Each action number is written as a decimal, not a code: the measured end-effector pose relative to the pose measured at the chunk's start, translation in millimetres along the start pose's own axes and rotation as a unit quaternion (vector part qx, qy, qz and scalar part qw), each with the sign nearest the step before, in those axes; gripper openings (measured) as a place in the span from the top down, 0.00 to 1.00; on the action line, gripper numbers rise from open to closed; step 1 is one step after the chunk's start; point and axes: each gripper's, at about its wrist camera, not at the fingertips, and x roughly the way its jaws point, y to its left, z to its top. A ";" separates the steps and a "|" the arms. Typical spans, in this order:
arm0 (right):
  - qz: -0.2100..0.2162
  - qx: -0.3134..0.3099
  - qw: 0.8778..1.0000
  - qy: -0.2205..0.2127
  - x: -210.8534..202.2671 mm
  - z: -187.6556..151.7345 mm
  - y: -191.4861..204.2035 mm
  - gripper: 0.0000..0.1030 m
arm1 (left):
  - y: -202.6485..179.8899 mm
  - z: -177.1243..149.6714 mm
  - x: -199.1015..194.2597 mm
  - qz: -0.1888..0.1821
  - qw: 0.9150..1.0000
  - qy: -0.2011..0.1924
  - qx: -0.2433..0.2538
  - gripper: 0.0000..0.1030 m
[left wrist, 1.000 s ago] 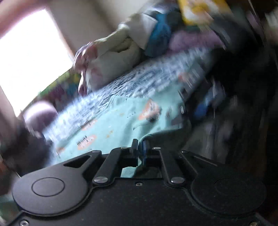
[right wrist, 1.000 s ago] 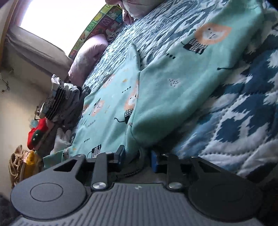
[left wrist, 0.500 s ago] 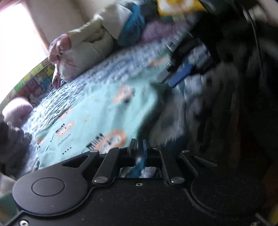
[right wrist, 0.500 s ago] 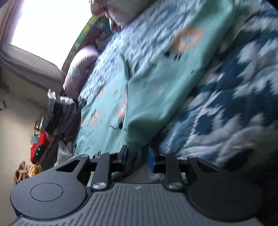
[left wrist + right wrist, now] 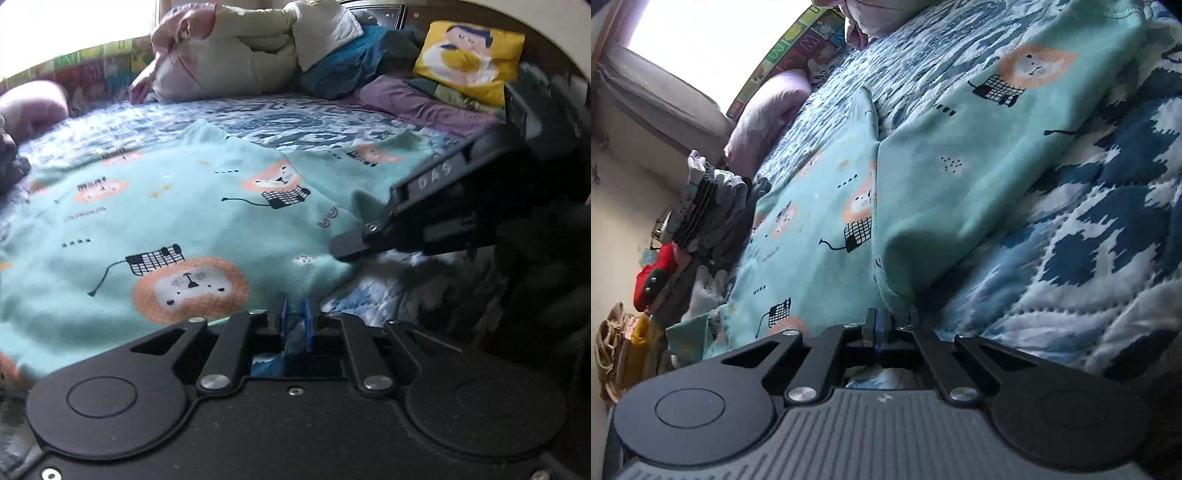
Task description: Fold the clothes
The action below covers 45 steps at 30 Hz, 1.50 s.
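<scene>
The right gripper (image 5: 881,326) has snapped its fingers together at the near edge of the mint lion-print garment (image 5: 207,206), apparently pinching fabric. The left gripper (image 5: 295,325) has swung level, fingers clenched on the hem. The garment lies spread on the bed (image 5: 1108,240), likely ready for a fold.

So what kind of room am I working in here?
Most likely a bedroom: the garment lies on a bed's blue-and-white quilt, with pillows and bunched bedding at the far end near a bright window.

Blown-out window (image 5: 701,40) daylight; fisheye-curved edges, dark corners, slight blur.
</scene>
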 end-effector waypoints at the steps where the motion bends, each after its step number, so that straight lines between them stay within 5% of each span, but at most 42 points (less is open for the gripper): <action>1: -0.004 -0.007 1.000 -0.003 -0.2 -1.0 2.7 1.00 | 2.6 -1.0 0.1 -0.005 1.000 0.000 -0.006 0.92; 4: -0.003 -0.012 1.000 -0.014 -6.1 -2.1 8.8 1.00 | 11.6 0.0 -7.8 -0.021 0.999 0.011 -0.040 0.90; 8: 0.002 -0.009 0.998 -0.059 -32.9 -3.1 14.1 0.80 | 23.8 1.8 -30.7 -0.018 0.997 -0.034 -0.069 0.83; 9: 0.001 -0.002 0.997 -0.076 -41.6 -2.9 13.2 0.68 | 27.0 2.8 -32.2 -0.016 0.996 -0.042 -0.079 0.83; 15: -0.030 0.144 0.972 -0.186 -85.0 12.6 -46.0 0.55 | 25.8 5.5 -26.4 -0.016 0.993 -0.059 -0.100 0.80; 19: -0.020 0.220 0.955 -0.197 -79.4 22.6 -80.3 0.54 | 16.5 10.2 -14.6 -0.016 0.994 -0.052 -0.090 0.80; 22: -0.028 0.182 0.962 -0.204 -75.5 27.5 -70.9 0.53 | 30.2 8.5 -11.4 -0.015 0.991 -0.042 -0.128 0.73; 24: 0.003 0.130 0.972 -0.196 -70.6 31.2 -54.3 0.53 | 40.8 6.1 -12.7 -0.011 0.988 -0.042 -0.149 0.73; 29: 0.040 -0.046 0.989 -0.132 -35.5 28.3 7.0 0.54 | 49.7 -3.9 -7.7 0.006 0.987 -0.023 -0.159 0.73; 31: -0.008 -0.097 0.992 -0.079 -18.2 25.3 18.1 0.58 | 50.6 -5.8 -8.2 0.004 0.987 -0.025 -0.160 0.72; 33: -0.082 -0.130 0.987 -0.045 -8.6 18.2 19.9 0.70 | 50.3 -5.0 -10.0 0.000 0.987 -0.024 -0.160 0.72; 37: -0.088 -0.114 0.986 -0.079 -36.4 14.7 13.7 0.55 | 50.9 -4.6 -10.9 -0.008 0.986 -0.022 -0.166 0.67; 41: -0.061 -0.152 0.979 -0.123 -44.0 10.8 25.9 0.52 | 55.0 -0.2 -22.1 -0.007 0.984 -0.028 -0.176 0.61; 45: -0.116 -0.177 0.973 -0.087 -22.7 13.7 36.3 0.50 | 79.9 12.5 -57.0 0.041 0.977 -0.067 -0.200 0.61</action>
